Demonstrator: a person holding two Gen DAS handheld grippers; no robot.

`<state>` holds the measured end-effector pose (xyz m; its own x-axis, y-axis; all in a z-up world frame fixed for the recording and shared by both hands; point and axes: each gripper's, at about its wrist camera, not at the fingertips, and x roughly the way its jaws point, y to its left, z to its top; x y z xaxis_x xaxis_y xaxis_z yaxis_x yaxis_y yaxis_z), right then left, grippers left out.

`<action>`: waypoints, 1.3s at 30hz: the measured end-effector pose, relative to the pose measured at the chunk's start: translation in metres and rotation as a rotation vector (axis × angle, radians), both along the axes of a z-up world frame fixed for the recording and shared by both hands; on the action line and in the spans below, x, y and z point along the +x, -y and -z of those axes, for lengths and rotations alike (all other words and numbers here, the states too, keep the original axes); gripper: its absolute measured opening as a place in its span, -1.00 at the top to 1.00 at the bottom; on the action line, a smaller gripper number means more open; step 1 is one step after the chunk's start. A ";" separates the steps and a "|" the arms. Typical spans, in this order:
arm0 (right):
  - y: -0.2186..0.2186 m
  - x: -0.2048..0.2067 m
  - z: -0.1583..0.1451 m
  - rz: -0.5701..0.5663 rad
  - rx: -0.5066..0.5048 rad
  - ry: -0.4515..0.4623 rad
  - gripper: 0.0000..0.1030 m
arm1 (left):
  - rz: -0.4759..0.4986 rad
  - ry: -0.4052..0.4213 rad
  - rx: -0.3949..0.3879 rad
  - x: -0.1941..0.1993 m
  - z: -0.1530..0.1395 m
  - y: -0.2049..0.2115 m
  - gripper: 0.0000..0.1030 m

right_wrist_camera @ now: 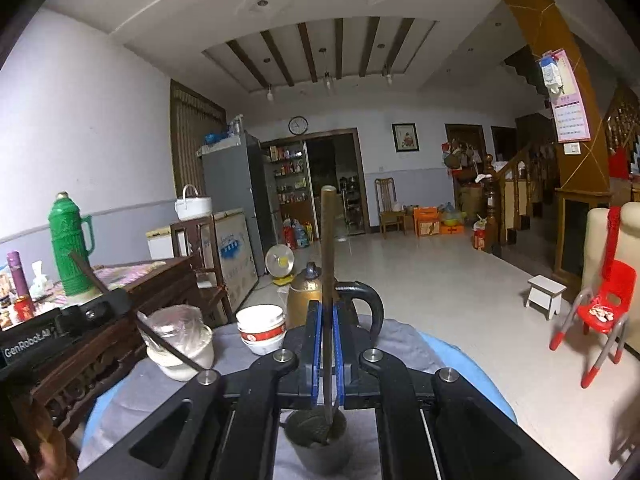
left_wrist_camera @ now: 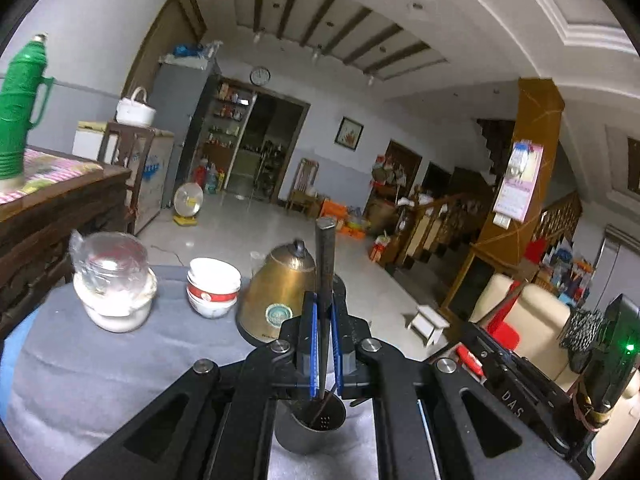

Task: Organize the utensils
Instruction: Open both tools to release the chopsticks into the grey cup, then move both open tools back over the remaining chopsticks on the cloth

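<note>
Nearest the lens in each wrist view, a gripper is clamped on a slender upright utensil — the left gripper (left_wrist_camera: pixel 325 312) on a dark flat-handled utensil (left_wrist_camera: pixel 325 256), the right gripper (right_wrist_camera: pixel 328 320) on a brownish round-handled utensil (right_wrist_camera: pixel 328 240). Below the jaws in both views, the lower end of each utensil stands inside a metal cup (left_wrist_camera: pixel 310 428) on the grey cloth (left_wrist_camera: pixel 120 380) covering the desk; the left wrist view shows perforations at the utensil's tip inside the cup. Just beyond the cup stands a brass kettle (left_wrist_camera: pixel 280 284) on its black base, with stacked red-and-white bowls (left_wrist_camera: pixel 214 286) to its left and a plastic-wrapped jar (left_wrist_camera: pixel 114 280) further left. Far behind — on a wooden sideboard (left_wrist_camera: pixel 60 200) — a green thermos (left_wrist_camera: pixel 20 108) stands upright.
</note>
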<state>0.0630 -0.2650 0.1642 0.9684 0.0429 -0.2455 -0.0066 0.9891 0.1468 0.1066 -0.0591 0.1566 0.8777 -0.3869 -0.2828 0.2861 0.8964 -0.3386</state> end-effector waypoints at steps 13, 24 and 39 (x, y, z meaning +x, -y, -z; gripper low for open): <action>0.008 0.057 0.055 -0.024 0.001 -0.155 0.88 | 0.011 -0.152 0.092 0.059 0.057 0.039 0.87; 0.007 0.071 0.077 -0.045 -0.005 -0.238 0.88 | 0.033 -0.206 0.119 0.071 0.069 0.045 0.87; 0.014 0.038 0.033 0.055 -0.019 -0.148 -0.86 | -0.060 -0.066 0.043 0.014 0.004 -0.011 -0.26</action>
<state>0.1011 -0.2786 0.1315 0.9224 -0.0154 -0.3859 0.0681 0.9900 0.1234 0.1202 -0.0478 0.1529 0.8778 -0.3206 -0.3560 0.2101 0.9254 -0.3154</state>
